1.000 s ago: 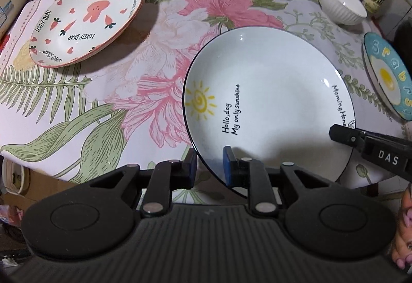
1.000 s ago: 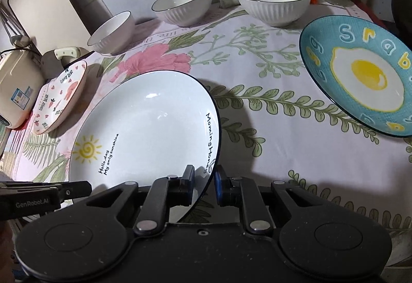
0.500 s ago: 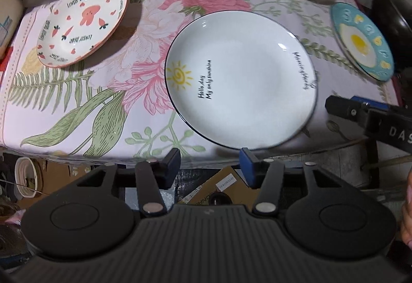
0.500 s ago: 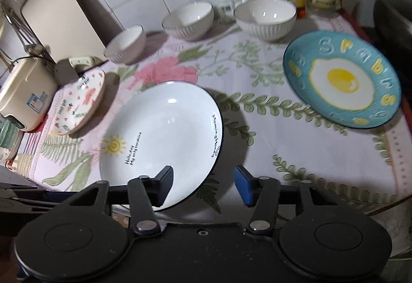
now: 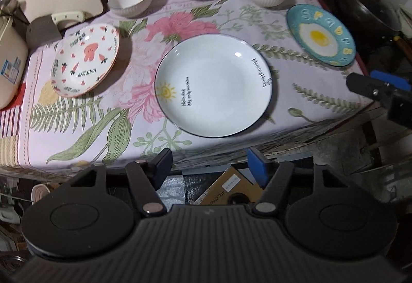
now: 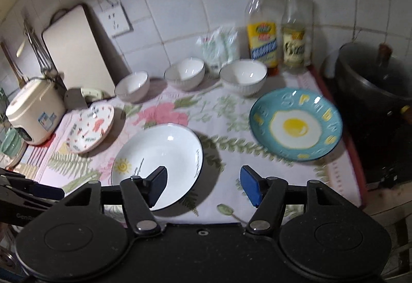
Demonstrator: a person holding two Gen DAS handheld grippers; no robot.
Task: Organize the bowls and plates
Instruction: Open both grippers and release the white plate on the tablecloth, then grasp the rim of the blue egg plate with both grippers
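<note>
Floral tablecloth [image 5: 77,113]: bare white plate [image 5: 213,87]

Both grippers, left gripper [image 5: 208,164] and right gripper [image 6: 203,182], release the white plate [image 5: 213,87]'s rim, jaws opening, seemingly lifting away.

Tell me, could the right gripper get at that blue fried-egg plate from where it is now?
Probably yes. The right gripper is empty, its jaws opening, and the blue egg plate lies flat on the tablecloth ahead with nothing on it or between them.
</note>
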